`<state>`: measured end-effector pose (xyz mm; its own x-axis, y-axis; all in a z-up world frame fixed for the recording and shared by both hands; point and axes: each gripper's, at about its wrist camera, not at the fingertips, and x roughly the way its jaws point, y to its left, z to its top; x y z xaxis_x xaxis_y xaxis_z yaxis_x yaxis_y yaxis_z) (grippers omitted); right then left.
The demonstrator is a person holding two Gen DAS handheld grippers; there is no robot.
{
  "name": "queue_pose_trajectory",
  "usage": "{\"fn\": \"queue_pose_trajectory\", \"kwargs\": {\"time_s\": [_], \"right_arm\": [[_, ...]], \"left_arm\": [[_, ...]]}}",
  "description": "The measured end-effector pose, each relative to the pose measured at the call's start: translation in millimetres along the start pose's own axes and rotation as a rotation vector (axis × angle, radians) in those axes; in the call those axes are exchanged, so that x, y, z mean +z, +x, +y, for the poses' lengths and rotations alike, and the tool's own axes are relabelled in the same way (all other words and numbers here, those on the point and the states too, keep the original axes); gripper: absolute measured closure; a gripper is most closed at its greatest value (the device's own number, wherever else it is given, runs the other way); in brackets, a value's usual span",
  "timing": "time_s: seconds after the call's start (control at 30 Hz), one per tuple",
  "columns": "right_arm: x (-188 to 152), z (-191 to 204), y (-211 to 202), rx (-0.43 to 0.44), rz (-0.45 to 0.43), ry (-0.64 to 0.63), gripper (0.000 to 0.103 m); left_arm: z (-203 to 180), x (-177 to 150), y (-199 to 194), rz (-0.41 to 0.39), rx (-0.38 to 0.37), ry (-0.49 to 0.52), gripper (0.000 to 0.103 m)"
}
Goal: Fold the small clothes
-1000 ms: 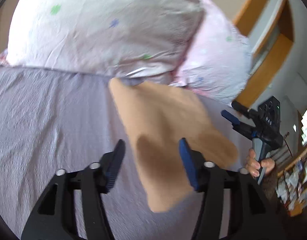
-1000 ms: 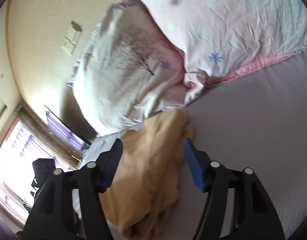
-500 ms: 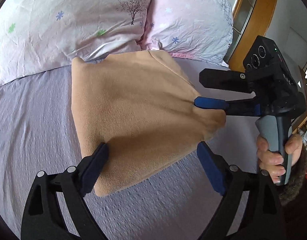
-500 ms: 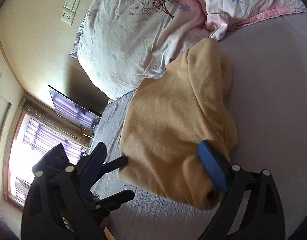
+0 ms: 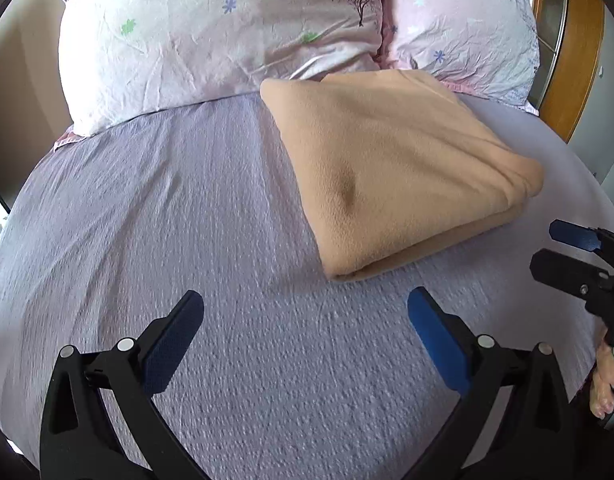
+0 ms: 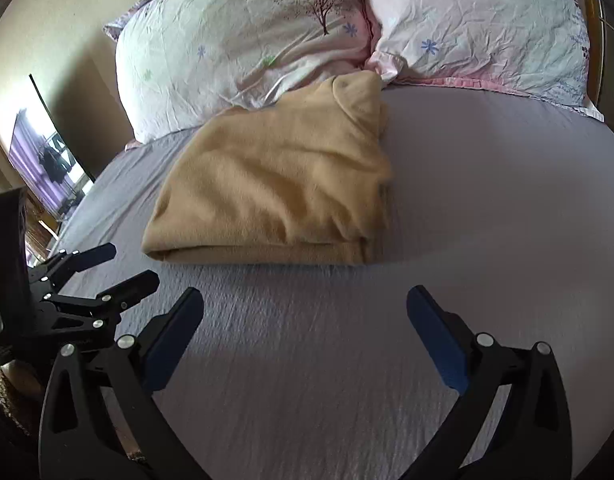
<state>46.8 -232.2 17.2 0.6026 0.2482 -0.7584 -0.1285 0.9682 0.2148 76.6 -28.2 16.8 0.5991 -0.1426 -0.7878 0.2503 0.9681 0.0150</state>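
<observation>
Both your left gripper (image 5: pixel 305 314) and right gripper (image 6: pixel 305 312) gape wide, holding nothing; half a second ago they flanked the tan garment (image 5: pixel 391 176), now folded on the bedsheet (image 5: pixel 147 208) beside the pillows (image 5: pixel 227 32).

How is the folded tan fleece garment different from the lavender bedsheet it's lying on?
The folded tan fleece garment is a warm tan with a fuzzy nap, while the lavender textured bedsheet is pale purple with a fine crinkled weave. The garment is doubled into a thick stack with layered edges; the bedsheet is a single layer spread flat. The garment is small and covers only a patch near the pillows; the bedsheet spans the whole bed. Both are soft fabric, and neither tool touches the garment.
</observation>
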Motion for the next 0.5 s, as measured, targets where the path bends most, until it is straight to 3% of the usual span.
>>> {"fn": "queue_pose_trajectory", "kwargs": {"time_s": [0.1,0.2,0.3,0.5], "right_arm": [[-1,12,11,-0.059,0.026,-0.049,0.002],[-2,18,16,-0.098,0.044,-0.067,0.002],[-5,23,22,-0.191,0.058,-0.108,0.002],[-4,22,24,-0.192,0.057,-0.093,0.002]], "left_arm": [[-3,-5,8,0.043,0.030,0.027,0.001],[0,-7,8,0.046,0.014,0.013,0.001],[0,-8,8,0.046,0.007,0.007,0.001],[0,-9,7,0.045,0.001,0.015,0.001]]}}
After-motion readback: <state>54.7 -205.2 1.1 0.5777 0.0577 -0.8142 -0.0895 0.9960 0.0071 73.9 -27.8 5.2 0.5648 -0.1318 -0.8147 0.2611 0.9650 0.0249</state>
